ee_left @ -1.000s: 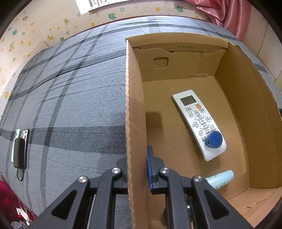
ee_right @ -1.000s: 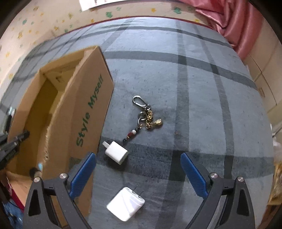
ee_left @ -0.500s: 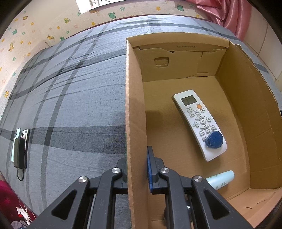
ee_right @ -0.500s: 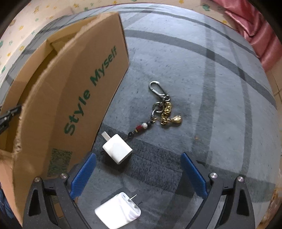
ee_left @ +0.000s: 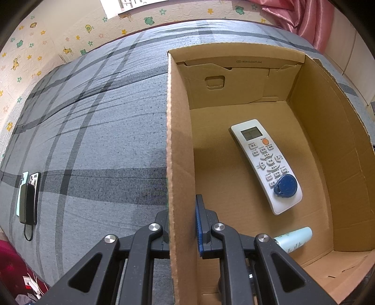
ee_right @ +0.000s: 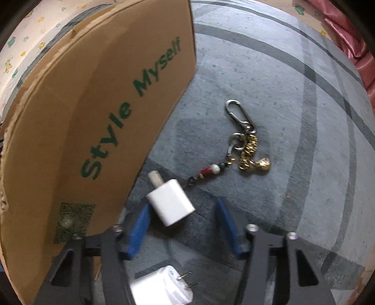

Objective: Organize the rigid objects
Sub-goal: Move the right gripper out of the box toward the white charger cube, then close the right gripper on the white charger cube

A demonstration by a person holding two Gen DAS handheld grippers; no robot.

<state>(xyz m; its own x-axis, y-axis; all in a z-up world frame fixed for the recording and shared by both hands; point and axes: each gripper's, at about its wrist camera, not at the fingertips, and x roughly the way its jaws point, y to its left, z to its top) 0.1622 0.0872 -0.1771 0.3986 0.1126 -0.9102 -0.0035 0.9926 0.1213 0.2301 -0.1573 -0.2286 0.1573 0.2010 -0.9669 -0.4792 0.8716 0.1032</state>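
Note:
My left gripper (ee_left: 182, 225) is shut on the left wall (ee_left: 178, 150) of an open cardboard box. Inside lie a white remote (ee_left: 264, 162) with a blue key fob (ee_left: 286, 186) on it, and a pale teal tube (ee_left: 294, 238). My right gripper (ee_right: 185, 225) is open, low over the bed, with a small white charger cube (ee_right: 171, 205) between its blue pads (ee_right: 138, 227), not gripped. A second white plug adapter (ee_right: 161, 288) lies under the gripper. A keychain (ee_right: 243, 145) with carabiner and gold charms lies just beyond. The box's outer wall (ee_right: 98, 122) reads "Style Myself".
Everything sits on a grey plaid bedspread (ee_left: 93, 131). Two phones with a dark power bank and cable (ee_left: 28, 197) lie at the bed's left edge. A patterned wall (ee_left: 46, 35) runs behind the bed, and pink fabric (ee_left: 302, 14) hangs at the far right.
My right gripper has moved forward and down, and its jaws have narrowed around the small charger cube. The left gripper and box have not moved.

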